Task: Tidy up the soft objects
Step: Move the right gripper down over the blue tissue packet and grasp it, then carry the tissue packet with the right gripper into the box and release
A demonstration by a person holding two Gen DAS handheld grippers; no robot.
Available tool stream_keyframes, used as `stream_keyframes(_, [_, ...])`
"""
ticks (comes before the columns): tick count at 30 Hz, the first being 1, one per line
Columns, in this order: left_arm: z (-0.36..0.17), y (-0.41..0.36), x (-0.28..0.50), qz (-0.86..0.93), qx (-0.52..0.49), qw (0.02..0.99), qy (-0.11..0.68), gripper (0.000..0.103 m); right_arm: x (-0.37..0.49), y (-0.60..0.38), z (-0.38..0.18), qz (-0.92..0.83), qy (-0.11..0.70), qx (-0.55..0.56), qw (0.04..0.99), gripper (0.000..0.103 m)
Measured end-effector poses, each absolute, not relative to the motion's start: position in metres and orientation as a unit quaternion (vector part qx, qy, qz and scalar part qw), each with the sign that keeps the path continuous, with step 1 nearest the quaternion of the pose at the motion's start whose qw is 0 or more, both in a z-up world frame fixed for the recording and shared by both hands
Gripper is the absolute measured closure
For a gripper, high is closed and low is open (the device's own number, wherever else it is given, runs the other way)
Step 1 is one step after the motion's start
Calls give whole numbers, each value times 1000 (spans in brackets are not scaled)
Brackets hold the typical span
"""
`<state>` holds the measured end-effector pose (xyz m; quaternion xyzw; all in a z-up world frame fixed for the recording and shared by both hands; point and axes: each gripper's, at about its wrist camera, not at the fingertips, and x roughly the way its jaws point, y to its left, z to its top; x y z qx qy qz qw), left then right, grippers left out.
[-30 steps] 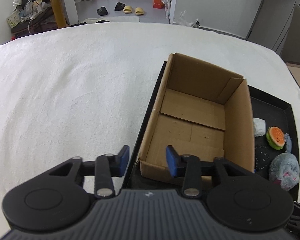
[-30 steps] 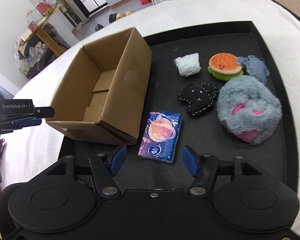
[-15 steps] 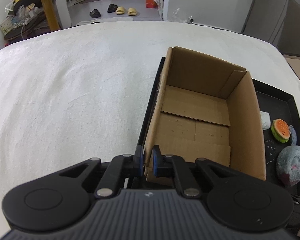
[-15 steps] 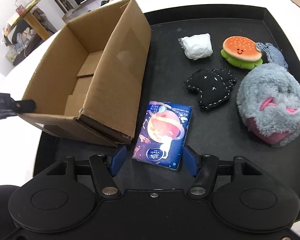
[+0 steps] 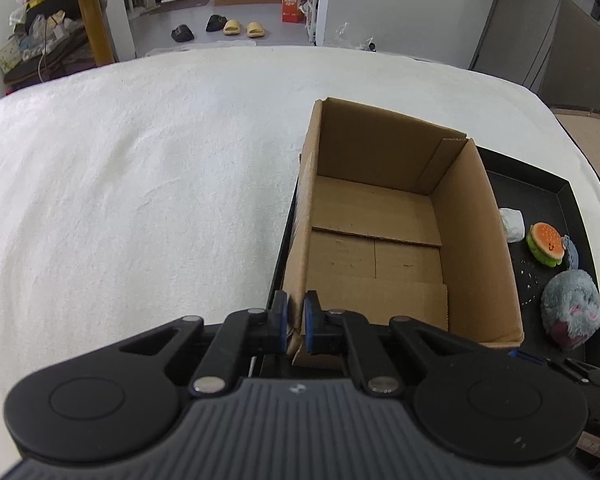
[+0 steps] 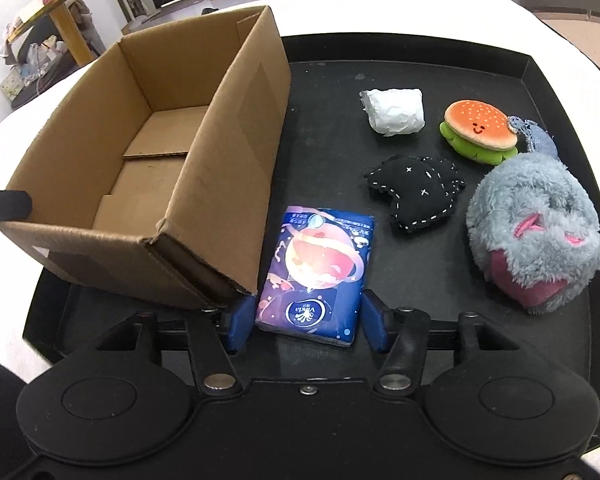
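— How do the two tools stand?
— Both tilt steeply down. The left gripper (image 5: 295, 322) is clamped on the near corner wall of the open brown cardboard box (image 5: 384, 240).
— And the other?
— The right gripper (image 6: 304, 322) has just been closing; its blue pads flank the near end of the blue planet-print tissue pack (image 6: 316, 272), not visibly pressing it.
— Where is that pack?
— Flat on the black tray (image 6: 540, 80), just right of the box; the other soft toys lie further right.
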<state>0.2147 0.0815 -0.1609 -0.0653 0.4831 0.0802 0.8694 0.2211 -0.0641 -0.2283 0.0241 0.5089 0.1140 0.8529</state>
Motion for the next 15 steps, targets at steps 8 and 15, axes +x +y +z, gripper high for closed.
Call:
stream_keyframes(8, [-154,78,210,64,-59,870,486,96,207,-95,-225,91,514,45,852,51])
stream_keyframes(15, [-150,75,204,52,-61,871,485,96,201,-115,-206,88,495,69,862,51])
